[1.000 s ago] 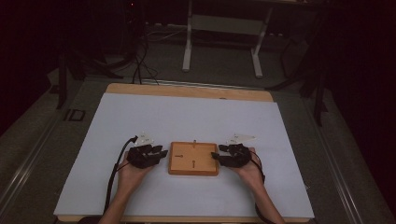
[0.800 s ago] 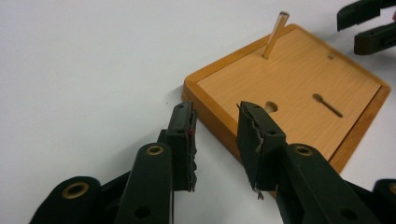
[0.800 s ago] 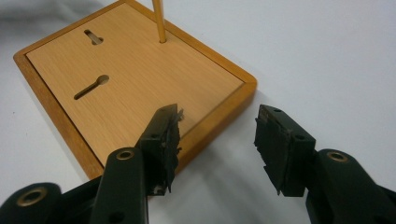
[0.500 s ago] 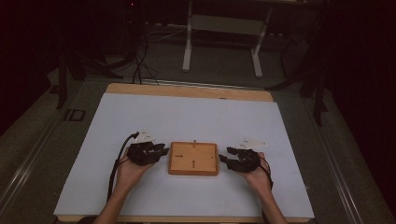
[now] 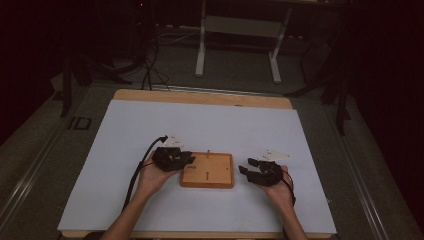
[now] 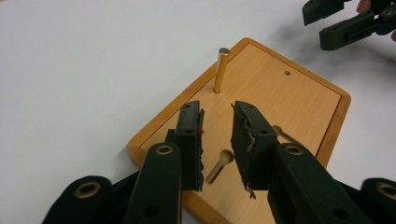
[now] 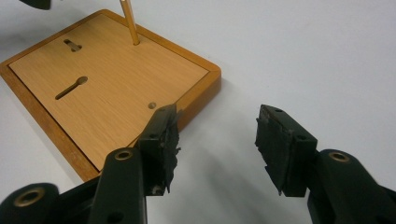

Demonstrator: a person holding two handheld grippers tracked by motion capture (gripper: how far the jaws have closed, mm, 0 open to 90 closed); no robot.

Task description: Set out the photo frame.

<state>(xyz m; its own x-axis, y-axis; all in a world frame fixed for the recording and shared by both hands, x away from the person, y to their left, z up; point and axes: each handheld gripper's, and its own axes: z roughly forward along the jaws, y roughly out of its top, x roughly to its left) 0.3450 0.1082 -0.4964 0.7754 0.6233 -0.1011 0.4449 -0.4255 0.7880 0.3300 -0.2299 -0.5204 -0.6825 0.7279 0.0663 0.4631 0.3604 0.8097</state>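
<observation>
- One wooden board (image 5: 207,170) lies flat near the front middle of the white surface (image 5: 125,135), long axis running left-right between the two tools.
- Brass pin (image 6: 221,70) stands upright near the board's far edge; two keyhole slots (image 6: 218,167) cut into the top face, plus a small hole near the right end.
- Left tool (image 5: 186,159) sits at the board's left edge, tips over the wood. In the left gripper view its jaws are parted with a narrow gap, nothing between them, hanging just above the slot nearest that edge.
- Right tool (image 5: 244,171) is off the board, just beside its right edge, over bare surface. In the right gripper view the jaws are spread wide and empty; the board lies ahead and to that tool's left.
- Judgement: left tool is the nearer one; the pin lies straight ahead of it along the far edge, so a short forward reach would line it up. Right tool would need to move in across the board first.
</observation>
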